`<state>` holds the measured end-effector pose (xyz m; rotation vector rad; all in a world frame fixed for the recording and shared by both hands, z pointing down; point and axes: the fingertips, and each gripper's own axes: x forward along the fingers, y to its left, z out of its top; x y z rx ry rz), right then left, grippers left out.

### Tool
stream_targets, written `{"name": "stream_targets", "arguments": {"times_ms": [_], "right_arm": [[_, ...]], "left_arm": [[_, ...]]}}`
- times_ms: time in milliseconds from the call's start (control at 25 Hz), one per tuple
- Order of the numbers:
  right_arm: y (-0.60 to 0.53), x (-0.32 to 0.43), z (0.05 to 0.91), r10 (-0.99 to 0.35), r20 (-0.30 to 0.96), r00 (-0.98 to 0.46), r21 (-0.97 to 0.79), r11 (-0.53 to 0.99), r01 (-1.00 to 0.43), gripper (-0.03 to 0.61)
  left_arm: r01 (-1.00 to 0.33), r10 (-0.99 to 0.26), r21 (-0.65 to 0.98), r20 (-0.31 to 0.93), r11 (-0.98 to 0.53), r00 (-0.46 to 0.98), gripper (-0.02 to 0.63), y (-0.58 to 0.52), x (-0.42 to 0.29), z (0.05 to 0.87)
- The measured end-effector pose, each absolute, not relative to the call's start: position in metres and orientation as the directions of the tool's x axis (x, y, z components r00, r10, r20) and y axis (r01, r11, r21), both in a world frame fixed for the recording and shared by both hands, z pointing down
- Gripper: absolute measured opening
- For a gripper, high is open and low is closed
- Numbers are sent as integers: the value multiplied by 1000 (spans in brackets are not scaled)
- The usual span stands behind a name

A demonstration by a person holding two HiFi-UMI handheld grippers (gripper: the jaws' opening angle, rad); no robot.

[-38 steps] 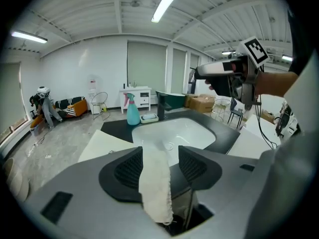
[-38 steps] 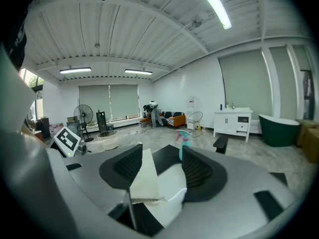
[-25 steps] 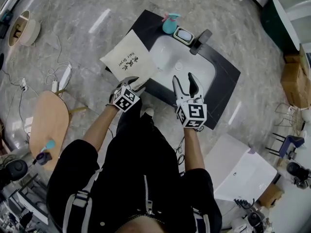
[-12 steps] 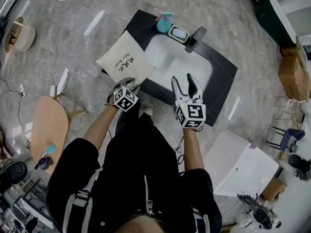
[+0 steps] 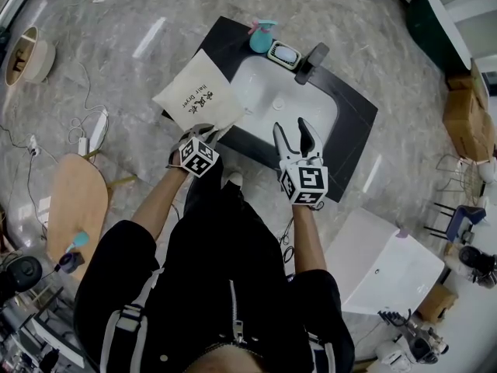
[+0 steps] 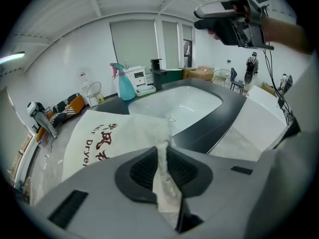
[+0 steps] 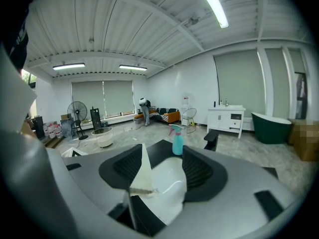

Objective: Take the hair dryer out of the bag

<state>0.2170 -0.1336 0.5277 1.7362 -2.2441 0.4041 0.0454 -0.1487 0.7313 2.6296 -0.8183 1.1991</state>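
The left gripper (image 5: pixel 208 133), nearest the person's body, has just been closing its jaws and pinches the near corner of the cream cloth bag printed "Hair Dryer" (image 5: pixel 200 95), with fabric bunched between the pads. The right gripper (image 5: pixel 293 129) hovers over the front rim of the black slab counter (image 5: pixel 353 123), its 2 jaws apart and gripping nothing. The bag lies flat on the counter's left end, overhanging its left edge, its right corner at the rim of the white sunken basin (image 5: pixel 291 103). The hair dryer itself cannot be seen. Beyond the basin stand a teal spray bottle (image 5: pixel 262 36) and a black faucet (image 5: pixel 313 62). Grey marble floor (image 5: pixel 116 22) lies open to the left.
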Motion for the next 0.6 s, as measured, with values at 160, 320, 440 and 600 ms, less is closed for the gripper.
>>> {"name": "stream_targets", "arguments": {"times_ms": [160, 320, 440, 600], "right_arm": [[-135, 215, 525, -892, 373, -253, -48, 254, -966, 250], [-136, 208, 520, -892, 363, -271, -42, 275, -961, 252], [-139, 203, 515, -889, 357, -288, -37, 295, -955, 252], [-140, 199, 507, -886, 346, -308, -30, 317, -948, 255]], "left_arm": [[-553, -429, -72, 715, -830, 552, 64, -153, 42, 719], [-580, -456, -56, 681, -813, 573, 61, -160, 40, 697], [-604, -476, -41, 660, -796, 582, 60, -168, 37, 681], [-632, -506, -35, 634, -774, 585, 60, -177, 31, 664]]}}
